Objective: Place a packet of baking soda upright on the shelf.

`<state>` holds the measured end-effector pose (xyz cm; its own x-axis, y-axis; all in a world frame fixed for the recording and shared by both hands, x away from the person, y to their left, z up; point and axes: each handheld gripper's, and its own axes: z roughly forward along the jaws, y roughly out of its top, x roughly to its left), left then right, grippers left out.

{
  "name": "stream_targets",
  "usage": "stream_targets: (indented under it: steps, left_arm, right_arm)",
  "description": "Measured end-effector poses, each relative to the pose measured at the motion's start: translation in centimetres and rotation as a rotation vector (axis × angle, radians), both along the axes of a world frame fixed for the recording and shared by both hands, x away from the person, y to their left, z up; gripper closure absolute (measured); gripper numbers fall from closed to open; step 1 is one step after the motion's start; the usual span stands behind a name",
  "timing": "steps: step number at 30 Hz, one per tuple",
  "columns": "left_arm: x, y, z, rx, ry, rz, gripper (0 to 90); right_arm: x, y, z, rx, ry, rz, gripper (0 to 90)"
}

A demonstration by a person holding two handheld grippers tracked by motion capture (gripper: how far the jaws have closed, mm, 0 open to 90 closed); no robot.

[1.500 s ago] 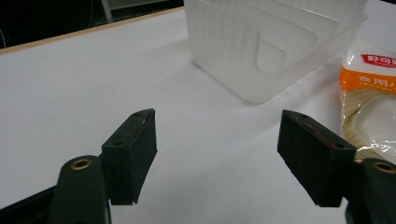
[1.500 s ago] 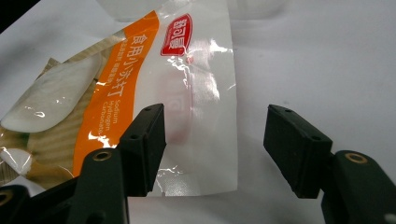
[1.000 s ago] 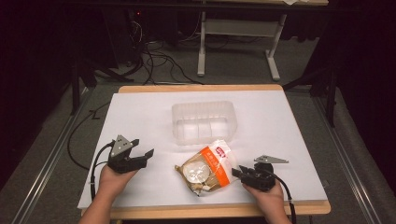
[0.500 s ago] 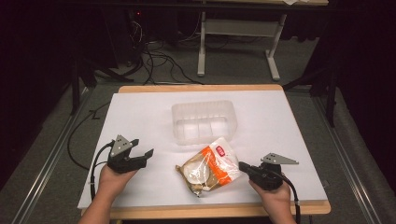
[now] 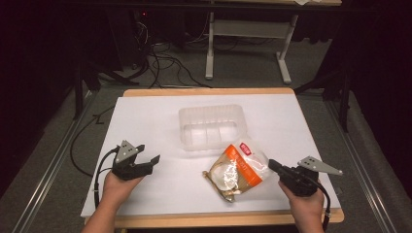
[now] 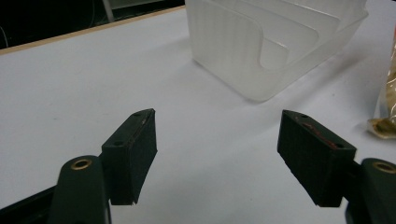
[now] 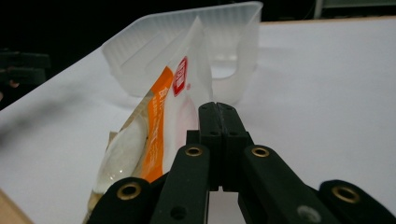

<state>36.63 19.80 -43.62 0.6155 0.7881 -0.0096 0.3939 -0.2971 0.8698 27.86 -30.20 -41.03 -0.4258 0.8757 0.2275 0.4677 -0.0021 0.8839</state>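
A clear snack bag [image 5: 238, 167] with an orange stripe and a red label lies at the front centre of the white table [image 5: 160, 116]. My right gripper [image 5: 271, 165] sits at the bag's right edge. In the right gripper view its jaws are pressed together [image 7: 218, 106] on the bag's thin white edge, and the bag [image 7: 159, 116] stands tilted up to their left. A translucent plastic container [image 5: 212, 127] stands behind the bag. My left gripper [image 5: 149, 153] rests open at the front left, and nothing lies between its jaws [image 6: 217, 140].
The container [image 6: 261, 46] has inner dividers and lies ahead and right of the left gripper. The bag's end [image 6: 387, 102] shows at the right edge of that view. A wooden table rim [image 5: 209, 91] runs along the far side. Cables and a stand [image 5: 243, 48] lie on the floor beyond.
My right gripper has drawn back to the right with the bag's edge in it, and the bag has shifted and tilted with it. The left gripper has stayed where it was.
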Motion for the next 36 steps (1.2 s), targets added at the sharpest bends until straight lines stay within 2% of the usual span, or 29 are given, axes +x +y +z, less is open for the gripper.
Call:
stream_targets:
  steps: [2, 3, 4, 5, 6, 8, 9, 10, 12, 13, 15, 18, 23, 26, 31, 36]
  left_arm:
    - [0.0, 0.0, 0.0, 0.003, 0.002, -0.002, 28.8]
    - [0.1, -0.1, -0.1, 0.003, 0.001, -0.002, 28.8]
    - [0.1, -0.1, -0.1, 0.003, 0.001, -0.002, 28.9]
    - [0.1, -0.1, -0.1, 0.006, 0.003, -0.004, 28.9]
    - [0.1, -0.2, -0.1, 0.007, 0.003, -0.004, 28.9]
    - [0.1, -0.2, -0.1, 0.009, 0.001, -0.004, 28.8]
    - [0.1, -0.2, -0.1, 0.011, 0.001, -0.006, 28.9]
    - [0.1, -0.2, -0.1, 0.013, 0.001, -0.006, 28.9]
    - [0.2, -0.2, -0.1, 0.013, 0.003, -0.007, 28.9]
    - [0.1, -0.3, -0.2, 0.010, 0.004, -0.005, 28.8]
    - [0.1, -0.3, -0.1, 0.013, 0.004, -0.008, 28.8]
    - [0.1, -0.3, -0.1, 0.012, 0.002, -0.008, 28.8]
    - [0.1, -0.2, -0.1, 0.011, 0.001, -0.007, 28.8]
    - [0.1, -0.2, -0.1, 0.007, 0.001, -0.008, 28.8]
    - [0.1, -0.2, 0.0, 0.005, 0.002, -0.010, 28.8]
    - [0.1, -0.2, -0.1, 0.004, 0.006, -0.012, 28.8]
  right_arm:
    - [-0.1, -0.9, 0.5, 0.000, -0.022, -0.031, 90.0]
    - [-0.2, -1.8, 1.0, -0.006, -0.047, -0.061, 90.0]
    - [-0.2, -1.8, 1.0, -0.006, -0.047, -0.061, 90.0]
    - [-0.3, -2.7, 1.5, -0.009, -0.070, -0.095, 90.0]
    - [-0.3, -2.7, 1.5, -0.009, -0.070, -0.095, 90.0]
    - [-0.4, -3.5, 2.1, -0.001, -0.094, -0.132, 90.0]
    - [-0.5, -4.4, 2.6, -0.006, -0.122, -0.172, 90.0]
    - [-0.5, -4.4, 2.6, -0.006, -0.122, -0.172, 90.0]
    - [-0.6, -5.3, 3.0, -0.009, -0.148, -0.213, 90.0]
    - [-0.9, -5.9, 3.3, -0.016, -0.173, -0.256, 90.0]
    - [-1.0, -6.1, 3.5, -0.019, -0.184, -0.265, 90.0]
    - [-1.3, -6.3, 3.7, -0.021, -0.193, -0.264, 90.0]
    - [-2.3, -6.2, 3.6, -0.012, -0.207, -0.199, 90.0]
    - [-2.6, -6.4, 3.4, -0.004, -0.202, -0.190, 90.0]
    - [-2.9, -6.9, 3.0, 0.064, -0.203, -0.122, 90.0]
    - [-2.8, -6.7, 2.7, 0.071, -0.201, -0.079, 87.6]
